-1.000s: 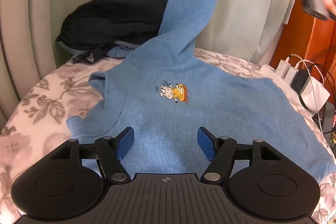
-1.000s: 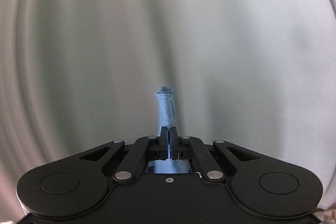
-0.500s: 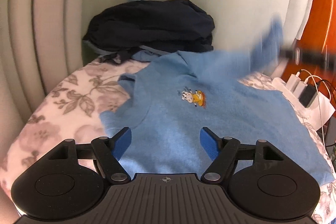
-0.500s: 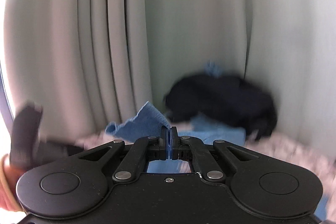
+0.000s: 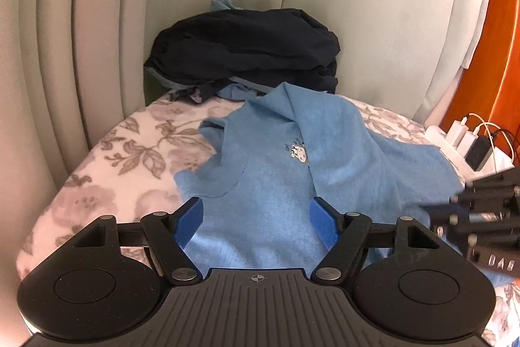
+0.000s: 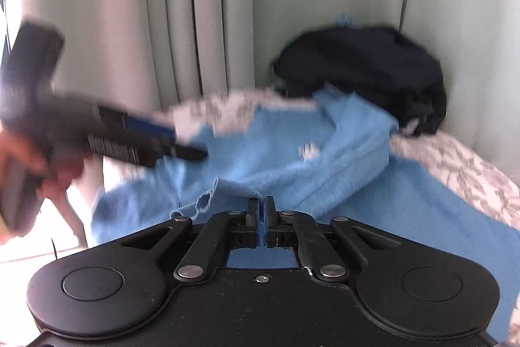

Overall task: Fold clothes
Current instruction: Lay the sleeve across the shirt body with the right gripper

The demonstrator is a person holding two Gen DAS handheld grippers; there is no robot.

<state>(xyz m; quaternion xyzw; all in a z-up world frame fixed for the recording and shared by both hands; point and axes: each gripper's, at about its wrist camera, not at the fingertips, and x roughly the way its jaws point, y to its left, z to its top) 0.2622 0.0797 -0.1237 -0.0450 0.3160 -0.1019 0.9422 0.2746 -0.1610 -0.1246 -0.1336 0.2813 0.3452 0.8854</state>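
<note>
Pale padded panels [image 5: 357, 5] are seen all round, and below them a floral blanket [image 5: 130, 158] serves as the folding surface. Across it the blue sweatshirt [image 5: 266, 184] is spread front up, its small printed emblem [image 5: 298, 152] half covered by the sleeve [image 5: 328, 132] now laid diagonally over the chest. Behind it a dark heap of clothes [image 5: 247, 47] is piled against the panels.

The sleeve fold is judged to be the step in hand. The sleeve's cuff end [image 6: 221, 191] is pinched in the right gripper [image 6: 261, 207], whose jaws are all but closed on the cloth with only a sliver of gap showing. The left gripper [image 5: 256, 217] is held wide apart over the lower body of the sweatshirt, with nothing clamped between its fingers.

Next, a release of the cuff flat on the chest seems called for, and then a grasp of the other sleeve.

Much of the right wrist view is smeared by blur. The near hem is hidden beneath both tools, and chargers and cables [image 5: 471, 139] are cut off at the edge.
</note>
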